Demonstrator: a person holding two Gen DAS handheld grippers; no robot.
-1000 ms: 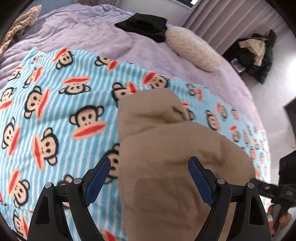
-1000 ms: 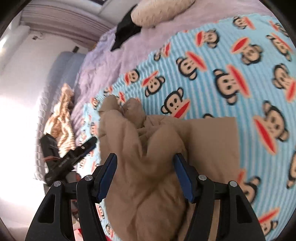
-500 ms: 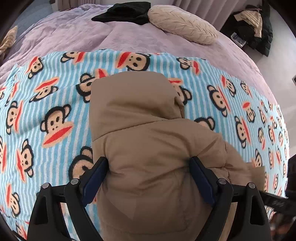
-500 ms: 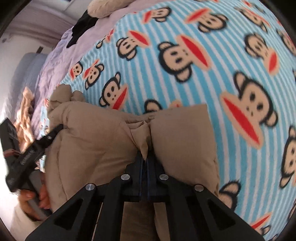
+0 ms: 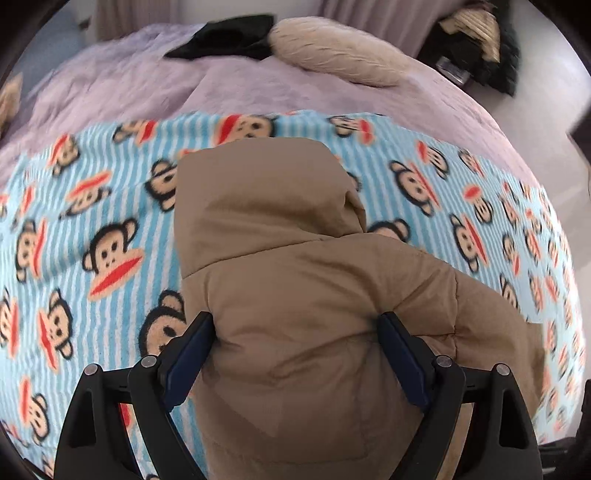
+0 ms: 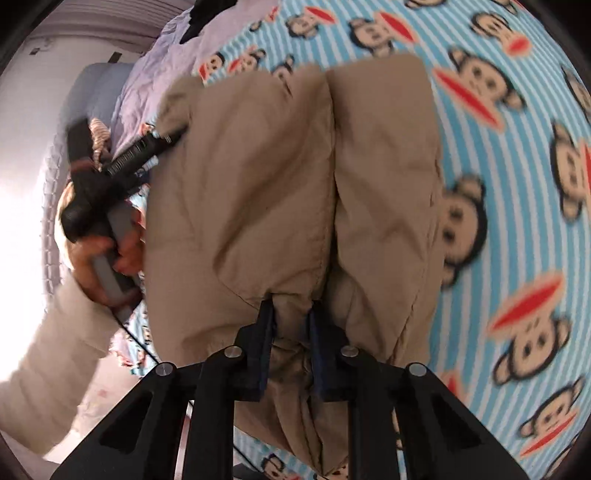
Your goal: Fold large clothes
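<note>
Left wrist view: left gripper (image 5: 295, 343), jaws spread wide astride the tan jacket (image 5: 295, 258), hood toward 12 o'clock on the monkey blanket (image 5: 92, 240). Right wrist view: right gripper (image 6: 291, 332) jaws pinching a jacket fold; left gripper at 9 o'clock.

Blanket (image 5: 110, 229): blue-and-white stripes, printed with monkey faces with red mouths, spread flat across the near part of the bed.
Bedspread (image 5: 258, 92): pale lilac and rumpled, showing beyond the blanket's far edge.
Pillow (image 5: 332, 55): cream and textured, lying at the far side.
Black garment (image 5: 225, 38): dark heap touching the pillow's left end.
Pile in corner (image 5: 476, 33): dark things on the floor, blurred.
</note>
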